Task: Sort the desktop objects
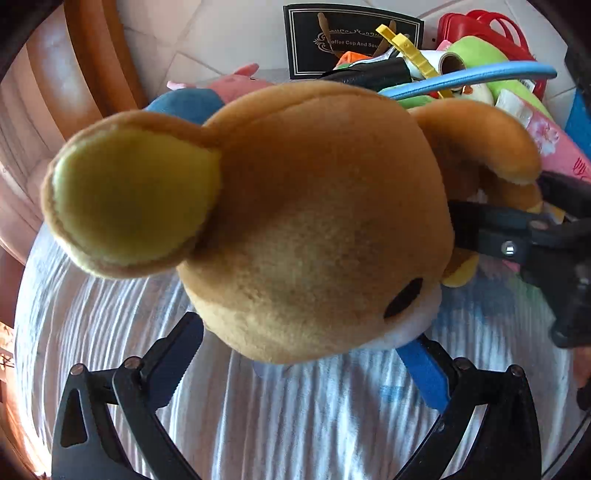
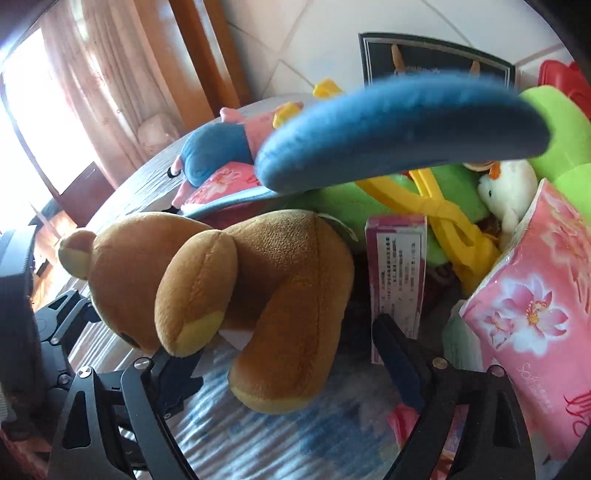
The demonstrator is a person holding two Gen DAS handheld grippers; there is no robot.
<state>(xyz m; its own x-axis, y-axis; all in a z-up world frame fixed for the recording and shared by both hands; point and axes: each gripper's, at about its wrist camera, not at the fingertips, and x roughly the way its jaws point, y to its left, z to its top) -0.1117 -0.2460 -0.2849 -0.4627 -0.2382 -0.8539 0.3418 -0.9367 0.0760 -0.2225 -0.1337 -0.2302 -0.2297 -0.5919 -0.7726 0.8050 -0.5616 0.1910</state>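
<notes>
A brown plush bear [image 1: 314, 221] with yellow inner ears fills the left wrist view. My left gripper [image 1: 303, 354] is around the bear's head, fingers wide apart at its lower sides. My right gripper shows at the right of the left wrist view [image 1: 517, 229], its fingers around the bear's body. In the right wrist view the bear [image 2: 258, 295] lies face down on the cloth, its leg and body between my right gripper's [image 2: 288, 354] wide fingers. My left gripper shows at its far left [image 2: 59, 317].
A pile lies behind the bear: blue headband [image 2: 399, 133], pink tissue packs [image 2: 535, 295], a pink carton [image 2: 399, 277], yellow tongs [image 2: 450, 218], green plush [image 2: 561, 133], blue-pink plush [image 2: 218, 151], black gift box [image 1: 351, 40], red basket [image 1: 480, 29]. Striped cloth [image 1: 258, 424] covers the table.
</notes>
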